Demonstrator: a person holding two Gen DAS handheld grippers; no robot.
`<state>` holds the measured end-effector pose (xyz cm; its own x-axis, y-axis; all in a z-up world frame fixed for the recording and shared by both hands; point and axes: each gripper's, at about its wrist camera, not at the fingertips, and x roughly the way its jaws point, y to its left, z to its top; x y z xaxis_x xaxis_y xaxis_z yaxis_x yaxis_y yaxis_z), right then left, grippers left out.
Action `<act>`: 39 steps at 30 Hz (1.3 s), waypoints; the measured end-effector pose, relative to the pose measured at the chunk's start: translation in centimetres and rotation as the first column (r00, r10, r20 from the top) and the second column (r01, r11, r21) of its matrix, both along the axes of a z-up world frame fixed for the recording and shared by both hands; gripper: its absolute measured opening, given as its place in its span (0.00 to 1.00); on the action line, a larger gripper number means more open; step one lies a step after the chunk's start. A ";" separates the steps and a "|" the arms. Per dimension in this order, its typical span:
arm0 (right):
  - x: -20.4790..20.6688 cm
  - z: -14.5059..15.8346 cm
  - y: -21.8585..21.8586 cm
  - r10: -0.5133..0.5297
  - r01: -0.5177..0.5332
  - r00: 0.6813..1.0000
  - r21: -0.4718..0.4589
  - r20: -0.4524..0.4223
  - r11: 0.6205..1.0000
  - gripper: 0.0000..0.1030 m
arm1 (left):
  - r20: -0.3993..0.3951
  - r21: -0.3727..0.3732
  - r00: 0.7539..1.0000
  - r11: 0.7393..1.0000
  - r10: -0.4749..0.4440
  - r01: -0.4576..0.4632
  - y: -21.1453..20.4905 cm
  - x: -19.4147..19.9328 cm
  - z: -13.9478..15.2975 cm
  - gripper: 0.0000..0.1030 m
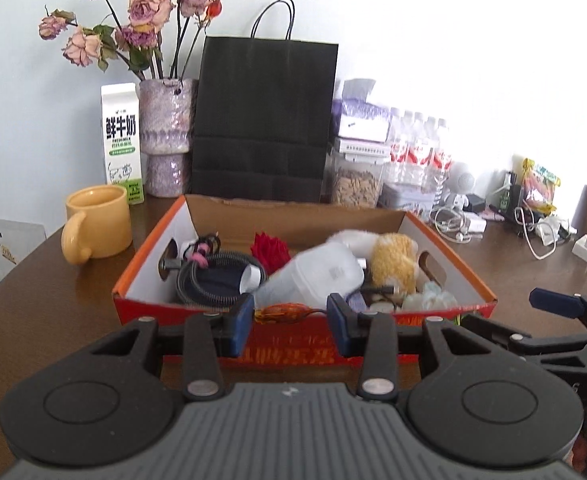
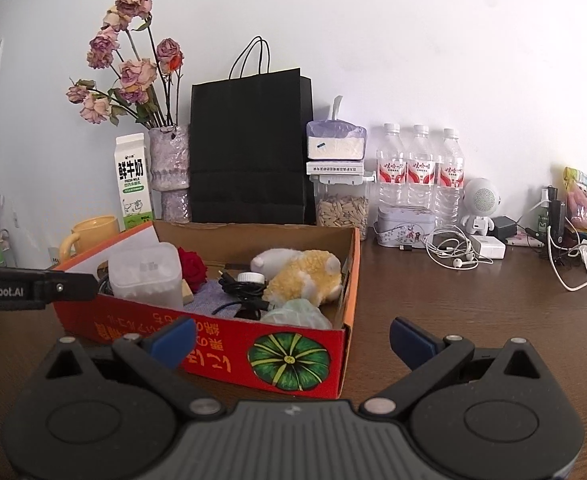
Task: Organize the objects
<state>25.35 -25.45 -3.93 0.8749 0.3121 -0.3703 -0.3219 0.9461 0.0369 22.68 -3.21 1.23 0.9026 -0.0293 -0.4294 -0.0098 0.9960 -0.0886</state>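
Observation:
An orange-red cardboard box [image 1: 449,256] [image 2: 213,344] stands on the brown table. In it lie a yellow-white plush toy [image 1: 393,264] [image 2: 305,276], a red rose [image 1: 269,252] [image 2: 192,266], a coiled black hose [image 1: 209,276] and a black cable [image 2: 245,284]. My left gripper [image 1: 291,318] [image 2: 93,284] is over the box's near wall, shut on a translucent plastic container [image 1: 313,276] [image 2: 145,276] held above the contents. My right gripper [image 2: 291,340] stands open and empty in front of the box's corner with the green pumpkin print; one of its fingers [image 1: 557,304] shows at the right.
Along the back wall stand a yellow mug [image 1: 97,220], a milk carton [image 1: 121,140], a vase of dried roses [image 1: 167,136], a black paper bag [image 1: 261,120], a seed jar [image 2: 341,208] and water bottles [image 2: 419,172]. Earphones [image 2: 453,252], chargers and cables lie to the right.

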 end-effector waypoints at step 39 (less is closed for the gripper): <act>10.9 2.6 5.9 0.021 -0.021 1.000 0.008 0.013 1.000 1.00 | 0.042 -0.031 0.998 0.998 0.050 -0.049 3.7 11.1 1.4 1.00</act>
